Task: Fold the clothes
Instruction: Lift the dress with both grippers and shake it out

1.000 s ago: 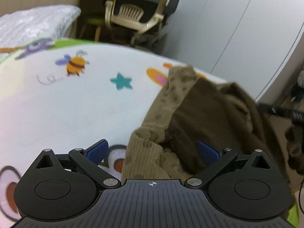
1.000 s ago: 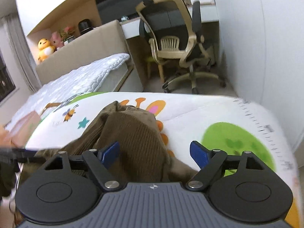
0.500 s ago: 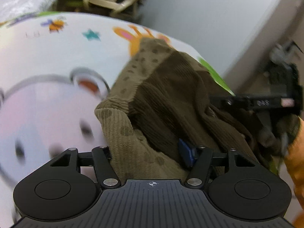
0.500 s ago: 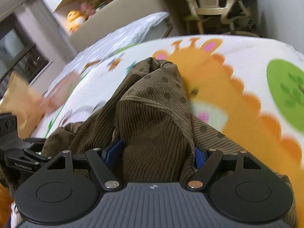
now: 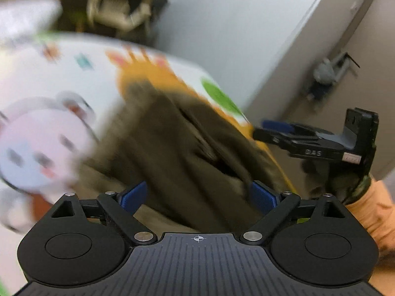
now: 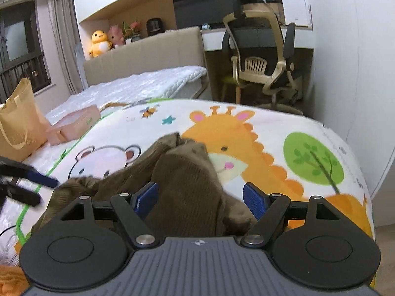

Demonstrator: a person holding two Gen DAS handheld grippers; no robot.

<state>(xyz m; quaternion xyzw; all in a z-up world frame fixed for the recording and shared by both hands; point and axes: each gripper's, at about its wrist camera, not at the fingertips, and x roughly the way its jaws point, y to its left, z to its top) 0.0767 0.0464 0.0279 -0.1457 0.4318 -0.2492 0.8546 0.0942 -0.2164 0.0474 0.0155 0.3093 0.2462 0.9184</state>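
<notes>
We see the garment [image 6: 177,172], brown corduroy, lying in a rumpled heap on the mat [image 6: 284,128] with cartoon animals, partly over the giraffe print and just beside the bear print; it is not flat and shows no clean fold. Left gripper [image 5: 197,196] has its jaws spread, blue pads either side of the cloth and pinching nothing, though the left view is badly motion-blurred. Right gripper [image 6: 200,197] is likewise released, its pads straddling a ridge of the cloth without clamping it. We judge the step as a re-grip or sorting-out of the heap: both claws are empty and poised low over the fabric. The heap would fit a garment being laid out for folding or one let go between folds; we cannot tell which. Any next grasp calls for finding a true edge or corner, which is hard here, since layers overlap and a hem is not plain to see. Nearby: a pink box [image 6: 74,124] and a tan bag [image 6: 18,120] on the mat's far left side, well apart from the cloth; an office chair [image 6: 261,56] and a bed [image 6: 138,83] beyond. Nothing stands in the way on the mat; the near edge of it is close, so cloth could slide off.
</notes>
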